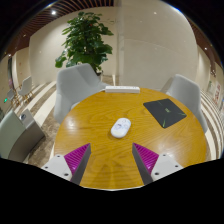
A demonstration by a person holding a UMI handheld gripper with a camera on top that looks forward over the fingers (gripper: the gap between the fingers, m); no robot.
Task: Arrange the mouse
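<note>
A white computer mouse [120, 127] lies near the middle of the round wooden table [90, 120]. A dark mouse pad [165, 111] lies on the table to the mouse's right, further off. My gripper [112, 160] is open and empty, its two magenta-padded fingers [74, 158] spread wide above the table's near part. The mouse sits beyond the fingers, roughly in line with the gap between them, well apart from both.
A white flat object [122, 89] lies at the table's far edge. Grey chairs stand around the table at the far left [75, 82], far right [186, 93] and near left [15, 133]. A green potted plant [86, 40] stands behind.
</note>
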